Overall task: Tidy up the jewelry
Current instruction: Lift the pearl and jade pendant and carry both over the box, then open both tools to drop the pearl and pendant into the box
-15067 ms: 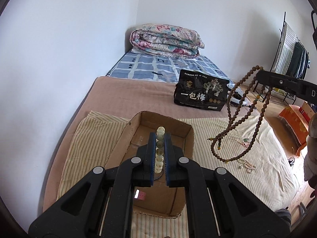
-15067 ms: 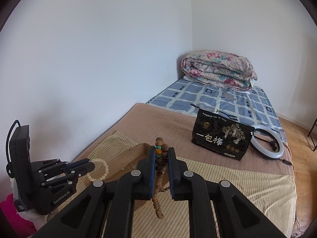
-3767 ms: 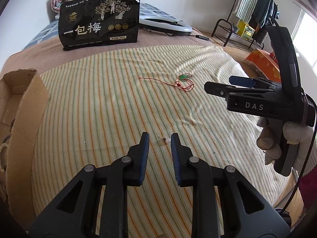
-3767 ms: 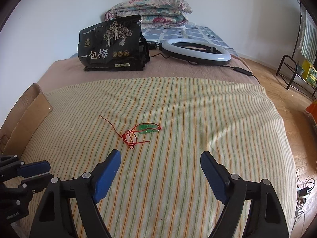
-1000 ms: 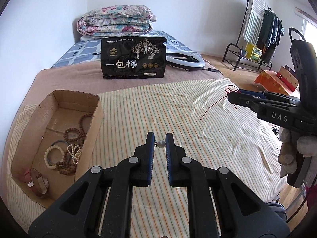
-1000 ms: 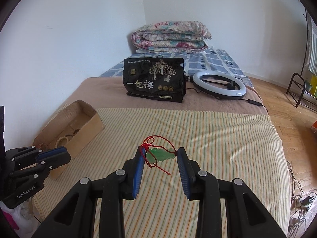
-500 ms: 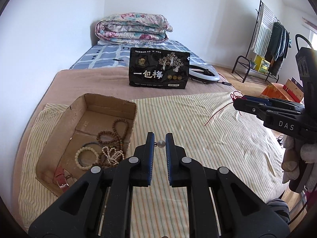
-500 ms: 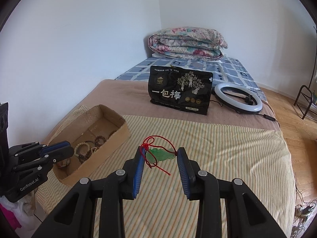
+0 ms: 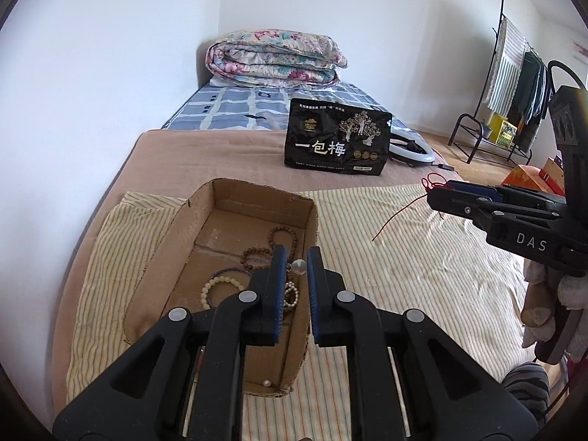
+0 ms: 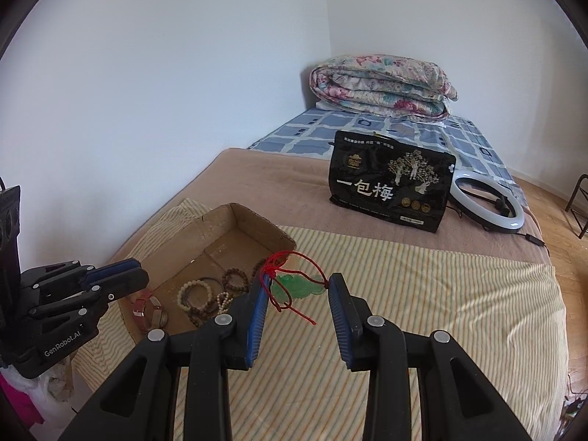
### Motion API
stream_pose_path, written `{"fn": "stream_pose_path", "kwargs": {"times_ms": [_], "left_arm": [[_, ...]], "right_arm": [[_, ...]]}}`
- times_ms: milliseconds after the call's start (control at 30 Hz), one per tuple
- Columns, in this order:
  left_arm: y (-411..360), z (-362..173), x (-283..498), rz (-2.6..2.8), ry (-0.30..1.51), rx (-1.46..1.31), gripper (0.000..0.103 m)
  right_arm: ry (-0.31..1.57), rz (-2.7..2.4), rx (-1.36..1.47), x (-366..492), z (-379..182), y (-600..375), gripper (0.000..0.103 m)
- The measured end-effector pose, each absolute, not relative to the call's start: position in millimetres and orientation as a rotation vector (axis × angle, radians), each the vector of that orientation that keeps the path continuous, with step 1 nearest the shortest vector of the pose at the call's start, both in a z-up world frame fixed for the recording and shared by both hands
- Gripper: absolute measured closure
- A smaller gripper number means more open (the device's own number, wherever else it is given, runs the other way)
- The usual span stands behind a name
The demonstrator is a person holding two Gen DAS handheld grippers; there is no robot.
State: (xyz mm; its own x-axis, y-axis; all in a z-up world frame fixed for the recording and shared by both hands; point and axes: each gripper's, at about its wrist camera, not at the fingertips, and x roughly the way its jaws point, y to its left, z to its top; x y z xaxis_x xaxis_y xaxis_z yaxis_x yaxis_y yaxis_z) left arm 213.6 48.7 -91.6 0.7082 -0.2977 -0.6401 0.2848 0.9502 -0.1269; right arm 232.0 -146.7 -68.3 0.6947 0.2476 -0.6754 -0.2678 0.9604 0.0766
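My left gripper (image 9: 297,266) is shut on a small pearl earring (image 9: 298,266) and holds it above the cardboard box (image 9: 161,253), near the box's right wall. The box holds several bead bracelets (image 9: 220,286). A second pearl (image 9: 267,382) lies in the box's near corner. My right gripper (image 10: 297,287) is shut on a green jade pendant (image 10: 296,286) with a red cord (image 10: 279,261), held above the striped cloth just right of the box (image 10: 253,220). The right gripper also shows in the left wrist view (image 9: 441,198), with the red cord (image 9: 400,211) hanging down.
A black snack bag (image 9: 336,143) stands behind the box, with a ring light (image 10: 485,202) beside it. A folded floral quilt (image 9: 273,58) lies at the bed's far end. A clothes rack (image 9: 514,88) stands at the right. The wall runs along the left.
Both grippers have moved left toward the box. The left one now hangs over the box's right side with the pearl; the right one is closer to the box with the pendant.
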Motion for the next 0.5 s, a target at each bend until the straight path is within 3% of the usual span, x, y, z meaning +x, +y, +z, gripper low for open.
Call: {"fn": "stream_pose_path", "kwargs": {"times_ms": [500], "left_arm": [[86.1, -98.5, 238.1, -0.275, 0.732, -0.035, 0.093]], "right_arm": [[0.765, 0.357, -0.041, 265.6, -78.8, -94.9, 0.069]]}}
